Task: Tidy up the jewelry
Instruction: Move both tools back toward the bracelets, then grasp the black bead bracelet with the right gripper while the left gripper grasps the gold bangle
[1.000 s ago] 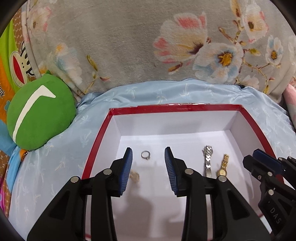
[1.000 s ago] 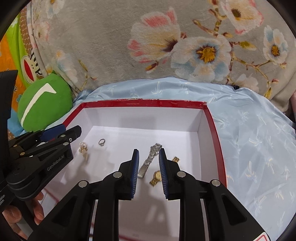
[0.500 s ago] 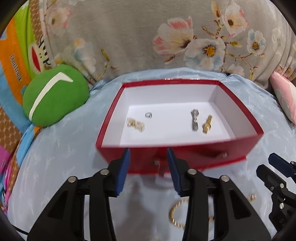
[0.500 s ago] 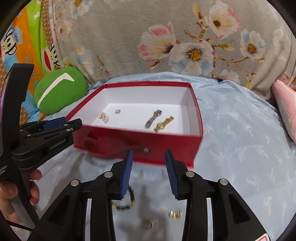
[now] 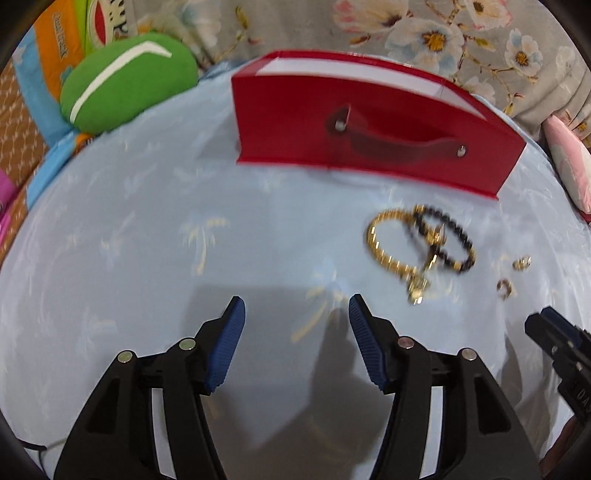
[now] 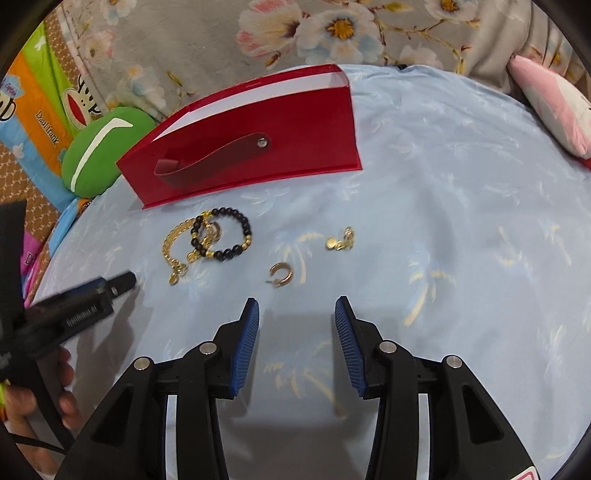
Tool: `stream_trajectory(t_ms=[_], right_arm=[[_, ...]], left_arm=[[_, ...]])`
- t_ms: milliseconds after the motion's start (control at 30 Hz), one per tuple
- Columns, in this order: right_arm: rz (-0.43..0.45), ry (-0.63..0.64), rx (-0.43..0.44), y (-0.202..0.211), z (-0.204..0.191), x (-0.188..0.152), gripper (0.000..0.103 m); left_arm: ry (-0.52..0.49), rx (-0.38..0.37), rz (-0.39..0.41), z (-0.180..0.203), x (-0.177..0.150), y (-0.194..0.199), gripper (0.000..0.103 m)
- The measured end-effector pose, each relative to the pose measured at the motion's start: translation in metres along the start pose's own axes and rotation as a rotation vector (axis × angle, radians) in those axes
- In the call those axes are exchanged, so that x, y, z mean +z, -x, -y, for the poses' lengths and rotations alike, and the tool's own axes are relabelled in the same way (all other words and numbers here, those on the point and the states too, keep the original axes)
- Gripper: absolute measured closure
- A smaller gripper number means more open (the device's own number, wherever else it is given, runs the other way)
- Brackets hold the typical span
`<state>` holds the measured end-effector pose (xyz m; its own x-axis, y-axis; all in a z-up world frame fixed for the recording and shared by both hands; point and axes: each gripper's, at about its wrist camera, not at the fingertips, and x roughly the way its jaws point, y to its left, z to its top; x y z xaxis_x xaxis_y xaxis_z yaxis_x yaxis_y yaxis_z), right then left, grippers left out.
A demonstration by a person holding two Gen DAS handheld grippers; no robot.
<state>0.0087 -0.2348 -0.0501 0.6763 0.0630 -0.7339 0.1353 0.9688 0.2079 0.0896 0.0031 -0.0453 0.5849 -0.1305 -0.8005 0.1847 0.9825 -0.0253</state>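
A red box [image 6: 280, 129] with a strap handle stands on the light blue cloth; it also shows in the left wrist view [image 5: 369, 129]. In front of it lie a gold chain bracelet [image 6: 175, 247], a black bead bracelet [image 6: 236, 245], a gold hoop earring [image 6: 281, 275] and a gold drop earring [image 6: 340, 240]. The bracelets [image 5: 417, 243] and earrings [image 5: 513, 275] show blurred in the left wrist view. My right gripper [image 6: 297, 321] is open and empty, just short of the hoop earring. My left gripper [image 5: 297, 325] is open and empty, left of the bracelets.
A green round cushion [image 5: 125, 81] lies left of the box. A floral grey blanket [image 6: 258, 33] runs along the back. A pink pillow [image 6: 554, 103] lies at the right. Colourful printed fabric [image 6: 33, 122] is at the far left.
Both grippers have pulled back out of the box and dropped low over the cloth in front of it. Both jaws have opened wider. The loose jewelry has come into view.
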Motion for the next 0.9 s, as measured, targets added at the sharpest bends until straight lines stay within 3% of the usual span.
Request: stream_trajectory(t_ms=[200,333,833,900], right_arm=[[0.017,0.114,0.043,-0.017,-0.042,0.017,0.060],[0.006,0.213,0.027,-0.038,-0.067,0.026,0.062],[-0.025,0.351,-0.038,-0.067,-0.081,0.042,0.080],[-0.050,0.340,-0.024,-0.071,-0.078,0.045,0.097]], left_arm=[[0.010,0.019,0.035,-0.003,-0.006,0.005,0.043],[0.013,0.032,0.049,-0.009,-0.005,0.008,0.043],[0.033,0.016,0.043,-0.019,-0.003,0.006,0.043],[0.034,0.018,0.045,-0.019,-0.003,0.007,0.043]])
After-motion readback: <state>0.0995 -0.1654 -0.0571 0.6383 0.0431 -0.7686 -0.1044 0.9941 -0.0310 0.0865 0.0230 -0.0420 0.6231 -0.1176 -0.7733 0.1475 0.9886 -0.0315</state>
